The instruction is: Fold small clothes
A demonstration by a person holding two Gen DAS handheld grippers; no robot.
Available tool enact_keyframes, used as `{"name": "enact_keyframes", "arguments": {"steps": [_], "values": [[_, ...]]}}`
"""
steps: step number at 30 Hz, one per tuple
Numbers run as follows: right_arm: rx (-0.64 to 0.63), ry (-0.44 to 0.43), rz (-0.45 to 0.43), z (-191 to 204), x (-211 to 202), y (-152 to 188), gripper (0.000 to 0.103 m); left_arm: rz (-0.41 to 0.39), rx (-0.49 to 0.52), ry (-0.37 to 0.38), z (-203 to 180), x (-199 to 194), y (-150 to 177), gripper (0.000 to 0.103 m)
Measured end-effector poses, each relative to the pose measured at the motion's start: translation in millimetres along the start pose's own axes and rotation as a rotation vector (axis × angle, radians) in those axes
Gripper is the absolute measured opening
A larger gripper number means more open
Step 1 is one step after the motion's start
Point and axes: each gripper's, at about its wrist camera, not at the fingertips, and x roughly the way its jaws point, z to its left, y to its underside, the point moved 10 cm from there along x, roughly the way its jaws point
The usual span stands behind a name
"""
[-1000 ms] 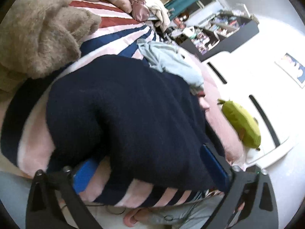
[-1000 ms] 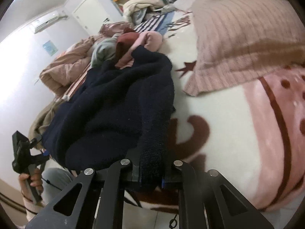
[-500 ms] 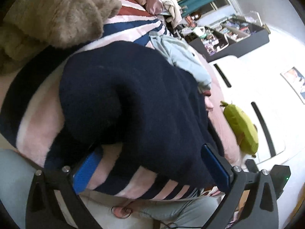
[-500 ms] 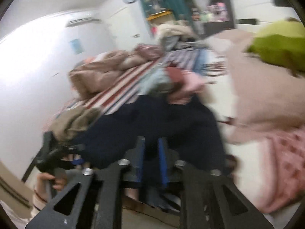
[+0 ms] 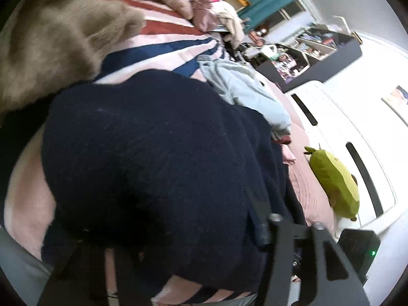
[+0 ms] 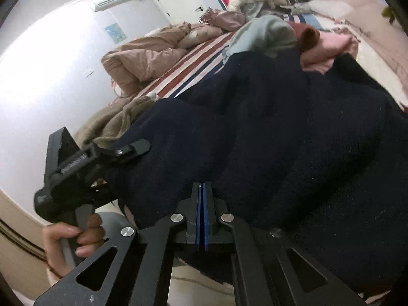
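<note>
A dark navy knit garment lies bunched on the striped bed and fills both views. My left gripper is low at the garment's near edge, its fingers spread wide with cloth draped over the left one and the tips hidden. It also shows in the right wrist view, held by a hand. My right gripper has its blue pads pressed together at the garment's near edge, with no cloth showing between them.
A tan fuzzy garment lies at the upper left. A light blue garment and pink clothes lie beyond the navy one. A green plush toy rests on a pink pillow. A crumpled beige duvet sits farther back.
My right gripper let go of the navy fold it pinched, swung left and shut empty. My left gripper pushed forward and the garment's edge now covers its blue pads.
</note>
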Motion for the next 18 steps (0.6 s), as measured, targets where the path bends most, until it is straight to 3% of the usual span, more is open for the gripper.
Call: {"name": "enact_keyframes", "arguments": {"steps": [4,7,8,10,13,18], "values": [[-0.008,-0.013,-0.009,1.7,-0.9,0.2,0.000,-0.050,0.116,-0.005,-28.1,-8.6,-7.4,0.041],[0.018,-0.093,-0.024,0.2,-14.1,-3.5,0.002,-0.081,0.220,-0.021,-54.4,-14.4,-11.7,0.040],[0.031,-0.124,-0.040,-1.7,-24.2,-5.4,0.006,-0.090,0.252,-0.027,-62.5,-16.2,-13.1,0.039],[0.046,-0.156,-0.105,-10.2,-51.7,-11.0,0.029,-0.105,0.316,-0.048,-80.7,-18.0,-15.3,0.038],[0.042,-0.106,-0.211,-35.2,-103.4,-17.2,0.032,-0.114,0.400,-0.050,-109.9,-15.6,-14.6,0.036],[0.093,-0.026,-0.358,-79.2,-179.1,-16.1,0.032,-0.087,0.626,-0.048,-174.1,3.1,7.0,0.036]]}}
